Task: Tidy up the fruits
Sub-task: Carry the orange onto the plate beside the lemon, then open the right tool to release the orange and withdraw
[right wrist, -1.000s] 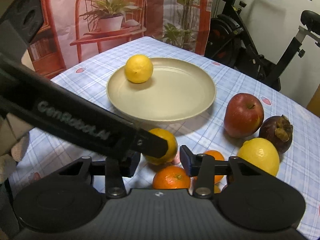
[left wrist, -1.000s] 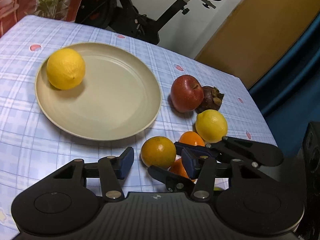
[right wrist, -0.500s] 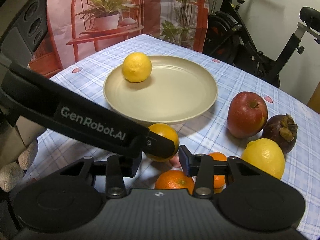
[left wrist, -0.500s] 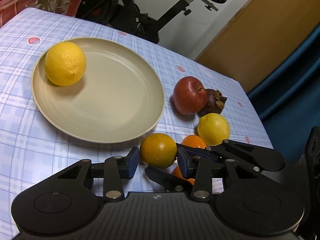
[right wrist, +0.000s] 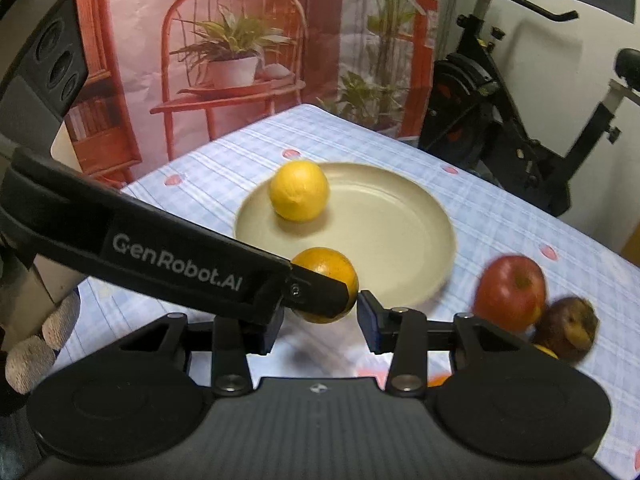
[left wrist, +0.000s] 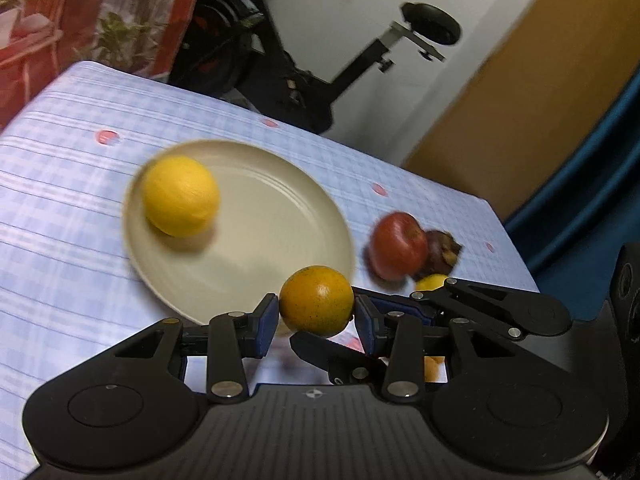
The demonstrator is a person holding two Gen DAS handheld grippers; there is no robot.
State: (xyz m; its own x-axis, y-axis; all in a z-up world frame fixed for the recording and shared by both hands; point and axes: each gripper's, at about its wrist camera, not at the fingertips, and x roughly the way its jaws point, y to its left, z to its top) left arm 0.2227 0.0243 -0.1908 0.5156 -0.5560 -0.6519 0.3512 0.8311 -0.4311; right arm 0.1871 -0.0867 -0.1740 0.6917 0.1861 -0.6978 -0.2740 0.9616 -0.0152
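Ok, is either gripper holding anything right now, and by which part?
The left gripper, whose jaws have just been closing, clamps the orange across its middle, one pad on each side. The right gripper holds nothing.

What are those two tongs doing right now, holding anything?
Left tongs: closed on the orange, lifted off the table.
Right tongs: partly open, holding nothing; the orange sits ahead of them in the left tongs.

A yellow lemon (left wrist: 181, 196) sits on a beige plate (left wrist: 280, 240); the tablecloth (left wrist: 60, 240) is pale blue plaid with red spots. The apple (left wrist: 396, 246) is red.
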